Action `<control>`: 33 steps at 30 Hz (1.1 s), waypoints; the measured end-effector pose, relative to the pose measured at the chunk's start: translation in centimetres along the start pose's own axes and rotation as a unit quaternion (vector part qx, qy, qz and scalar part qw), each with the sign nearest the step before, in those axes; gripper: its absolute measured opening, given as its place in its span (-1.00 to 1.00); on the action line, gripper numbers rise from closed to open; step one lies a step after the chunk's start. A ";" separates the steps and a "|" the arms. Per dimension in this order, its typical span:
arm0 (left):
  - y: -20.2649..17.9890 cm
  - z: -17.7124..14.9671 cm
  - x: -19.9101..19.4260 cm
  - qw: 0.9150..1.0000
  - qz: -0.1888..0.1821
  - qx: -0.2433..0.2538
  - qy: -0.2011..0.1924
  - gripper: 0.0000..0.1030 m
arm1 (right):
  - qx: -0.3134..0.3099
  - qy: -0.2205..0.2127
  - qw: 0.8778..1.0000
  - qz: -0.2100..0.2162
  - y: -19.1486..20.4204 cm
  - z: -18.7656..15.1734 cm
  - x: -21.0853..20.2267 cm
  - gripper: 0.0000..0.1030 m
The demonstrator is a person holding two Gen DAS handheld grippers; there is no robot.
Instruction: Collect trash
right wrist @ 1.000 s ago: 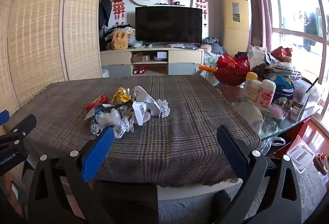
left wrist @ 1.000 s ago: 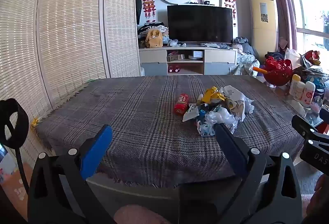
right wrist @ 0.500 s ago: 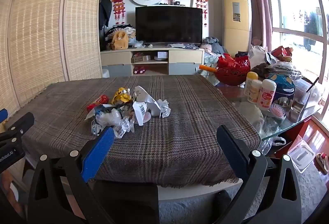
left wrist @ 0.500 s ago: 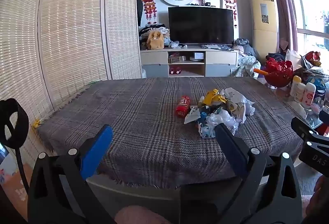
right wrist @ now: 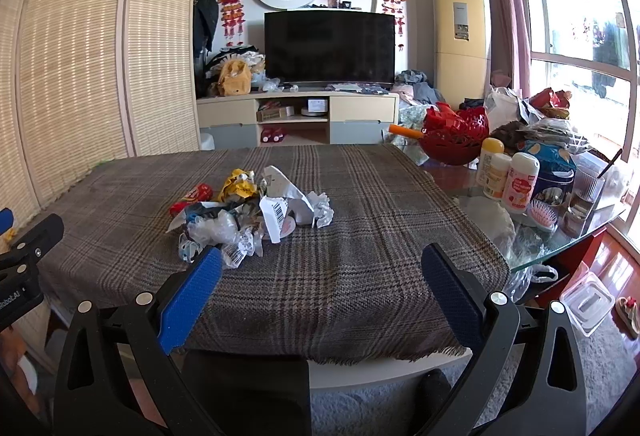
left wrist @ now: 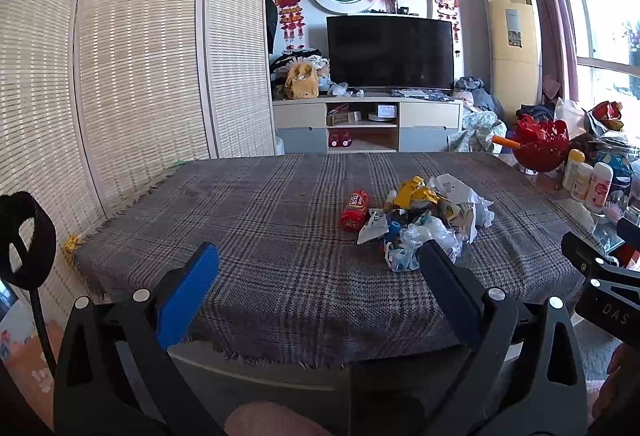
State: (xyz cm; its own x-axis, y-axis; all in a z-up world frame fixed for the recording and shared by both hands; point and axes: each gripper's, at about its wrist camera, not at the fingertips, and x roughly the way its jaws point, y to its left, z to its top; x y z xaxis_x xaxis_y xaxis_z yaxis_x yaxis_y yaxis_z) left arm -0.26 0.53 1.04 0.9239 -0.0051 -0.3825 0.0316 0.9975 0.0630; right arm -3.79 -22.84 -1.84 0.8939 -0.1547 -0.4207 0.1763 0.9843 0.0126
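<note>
A pile of trash [left wrist: 424, 216] lies on the plaid tablecloth [left wrist: 260, 228]: a red wrapper [left wrist: 354, 210], yellow wrapper, crumpled paper and clear plastic. It also shows in the right wrist view [right wrist: 252, 214]. My left gripper [left wrist: 318, 268] is open and empty, over the table's near edge, short of the pile. My right gripper [right wrist: 320, 270] is open and empty, near the front edge, with the pile ahead to its left. Each gripper's side shows in the other's view.
Beyond the cloth on the right, a glass top carries bottles [right wrist: 506, 178], a red basket [right wrist: 454, 140], a hairbrush [right wrist: 542, 214] and bags. A TV stand [right wrist: 298, 116] and a bamboo screen [left wrist: 140, 68] stand behind. A clear plastic box [right wrist: 586, 302] lies on the floor.
Both views have shifted slightly; the table and pile sit a little lower and farther in the frames. Both grippers stay open and empty.
</note>
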 end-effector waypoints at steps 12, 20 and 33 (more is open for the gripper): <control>-0.1 -0.1 -0.2 1.000 0.000 0.001 -0.002 0.85 | 0.001 0.000 1.000 0.000 0.3 -0.3 0.0 0.94; 0.2 0.1 -0.3 1.000 0.000 0.002 -0.002 0.84 | 0.002 0.000 1.000 0.001 -0.1 -0.1 -0.1 0.94; 0.4 0.2 -0.5 1.000 0.001 0.002 -0.004 0.85 | 0.005 0.002 1.000 0.000 0.8 -0.9 0.3 0.94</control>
State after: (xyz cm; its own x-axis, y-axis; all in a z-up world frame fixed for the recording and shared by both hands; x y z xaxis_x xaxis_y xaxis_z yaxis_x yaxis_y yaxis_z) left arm -0.61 0.89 1.43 0.9269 -0.0035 -0.3752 0.0310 0.9972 0.0674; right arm -3.77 -22.00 -2.71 0.8928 -0.1537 -0.4235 0.1795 0.9835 0.0213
